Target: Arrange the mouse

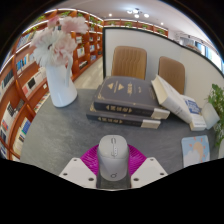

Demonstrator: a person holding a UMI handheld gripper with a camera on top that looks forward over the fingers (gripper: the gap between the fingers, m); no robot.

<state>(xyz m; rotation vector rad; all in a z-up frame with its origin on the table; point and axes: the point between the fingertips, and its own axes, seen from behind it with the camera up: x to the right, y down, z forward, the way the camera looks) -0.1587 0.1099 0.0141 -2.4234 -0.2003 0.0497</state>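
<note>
Two books (128, 102) beyond tongs (113, 175) gripping mouse (113, 157) on grey table (60, 135)

1. Bright, even indoor light; ceiling lamps (137, 13) glow overhead at the far end of the room.
2. Shadows are soft: a faint one lies under the stacked books (128, 102) on the table (60, 135).
3. Strong fisheye bending (bookshelves (22, 80) curve markedly toward the rim).
4. Detail is slightly soft throughout.
</note>
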